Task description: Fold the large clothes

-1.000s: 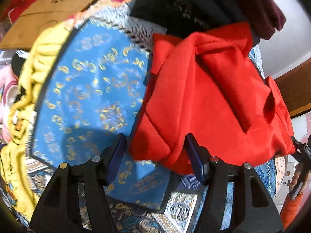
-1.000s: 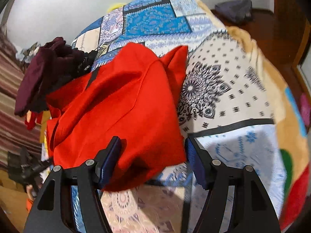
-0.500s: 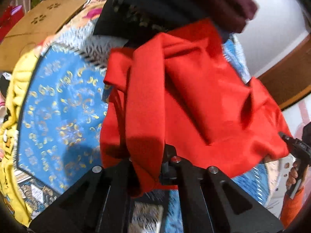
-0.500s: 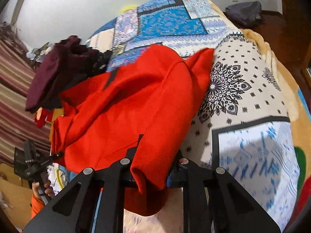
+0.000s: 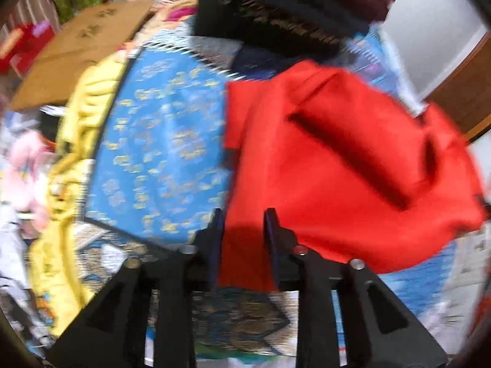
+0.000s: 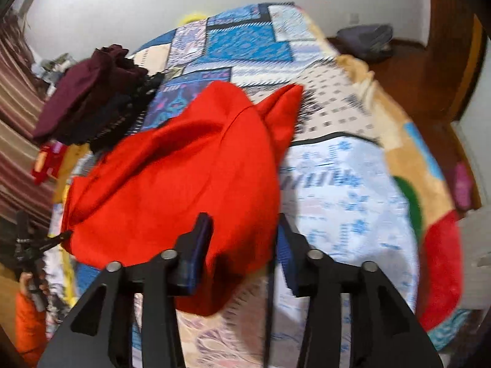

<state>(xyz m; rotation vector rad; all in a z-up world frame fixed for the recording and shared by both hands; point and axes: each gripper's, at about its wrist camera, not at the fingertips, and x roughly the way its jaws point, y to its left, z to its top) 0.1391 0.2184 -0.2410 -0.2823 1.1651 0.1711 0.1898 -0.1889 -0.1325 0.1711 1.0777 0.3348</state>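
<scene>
Two parted jaws: each hand-held gripper, left [image 5: 244,224] and right [image 6: 244,230], straddles the red garment [image 6: 184,181], only part-folded on the bed [image 6: 353,199].

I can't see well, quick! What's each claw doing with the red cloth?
Left gripper: open, red garment between its fingers.
Right gripper: open, red garment lying between.
</scene>
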